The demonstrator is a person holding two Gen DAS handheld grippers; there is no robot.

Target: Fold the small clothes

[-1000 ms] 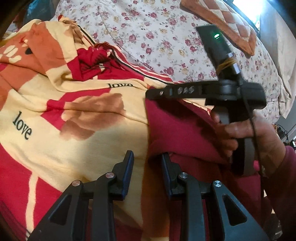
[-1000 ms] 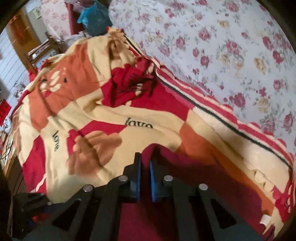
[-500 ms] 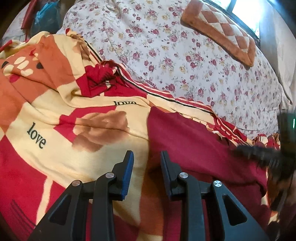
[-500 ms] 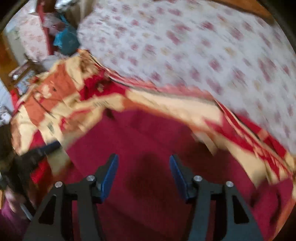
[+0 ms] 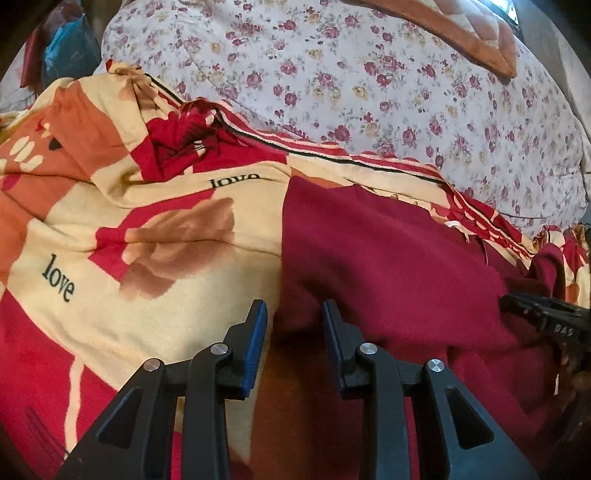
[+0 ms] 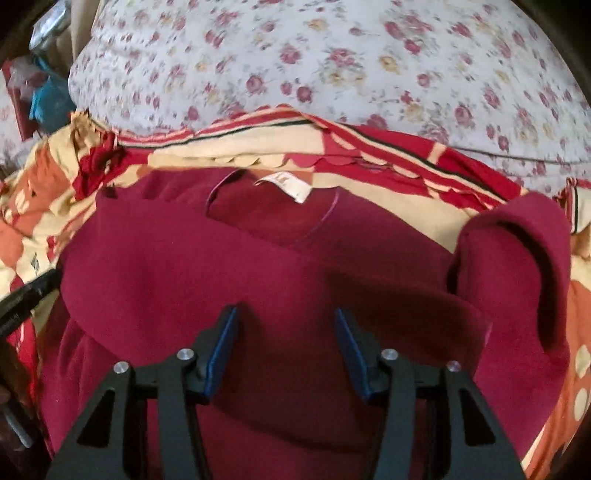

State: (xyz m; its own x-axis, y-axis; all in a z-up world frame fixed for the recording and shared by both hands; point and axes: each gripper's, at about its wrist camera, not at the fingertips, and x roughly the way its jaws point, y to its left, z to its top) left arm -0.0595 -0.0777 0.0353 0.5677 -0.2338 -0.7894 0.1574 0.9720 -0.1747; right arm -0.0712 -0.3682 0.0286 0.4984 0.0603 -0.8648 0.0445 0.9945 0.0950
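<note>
A dark red top lies on a patterned blanket, its neckline and white label facing away from me. Its left side is folded across the body, and a sleeve curls up at the right. My right gripper is open and empty just above the middle of the top. My left gripper is open and empty over the top's left edge, one finger above the blanket. The right gripper shows at the right edge of the left wrist view; the left gripper's tip shows at the left of the right wrist view.
The cream, orange and red "love" blanket covers the bed and is bunched at the far left. A floral quilt lies behind it, with an orange checked cushion at the far right. Blue and red clutter sits off the bed's far left.
My right gripper let go of the top's edge, opened and swung from the left side to the middle of the top. The left gripper stayed open and hardly moved.
</note>
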